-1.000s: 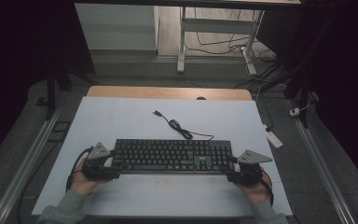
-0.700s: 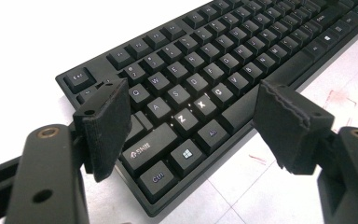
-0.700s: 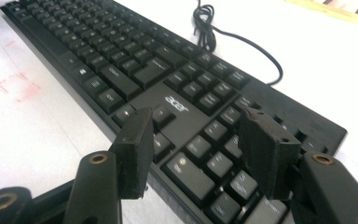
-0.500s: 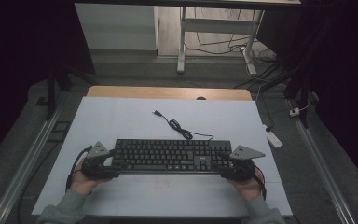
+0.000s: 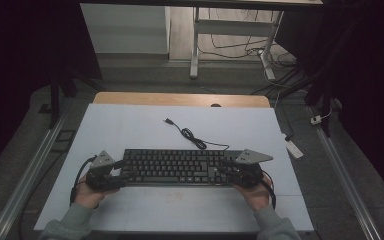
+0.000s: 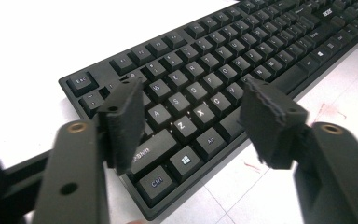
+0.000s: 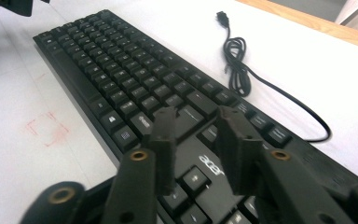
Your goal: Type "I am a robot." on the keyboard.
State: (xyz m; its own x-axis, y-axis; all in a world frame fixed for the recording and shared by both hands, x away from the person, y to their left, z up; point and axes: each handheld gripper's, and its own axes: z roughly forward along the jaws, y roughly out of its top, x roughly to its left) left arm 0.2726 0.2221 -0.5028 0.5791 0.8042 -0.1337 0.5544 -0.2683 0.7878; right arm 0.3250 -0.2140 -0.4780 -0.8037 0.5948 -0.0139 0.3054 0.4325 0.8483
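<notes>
a: what just changed?

b: both sets of my fingers have been closing in. the left gripper [image 5: 111, 172] sits at the left end of the keyboard [image 5: 180, 166], fingers [image 6: 123, 122] still spread, poised above the letter keys and pinching nothing. in the left gripper view one pad hangs over the caps-lock side and the other over the space bar end, with keys plainly showing between them.

a: and the right?

b: the right gripper [image 5: 232, 172] has slid in over the right end since a second ago, when it sat just off the edge. its fingers [image 7: 164, 140] have narrowed a lot but a gap remains, with the key block by the logo visible through it. i can't see them pressing on anything.

a: where's the keyboard itself?

b: flat on the white tabletop [image 5: 130, 125], near my edge, lying crosswise. its cable [image 5: 192, 137] trails away behind it, coiled loosely, plug end lying free.

a: so what does that mean for the job?

b: i'd judge i'm setting up a two-ended grip. neither end is clamped yet, so no lift should start until both sides bite.
</notes>
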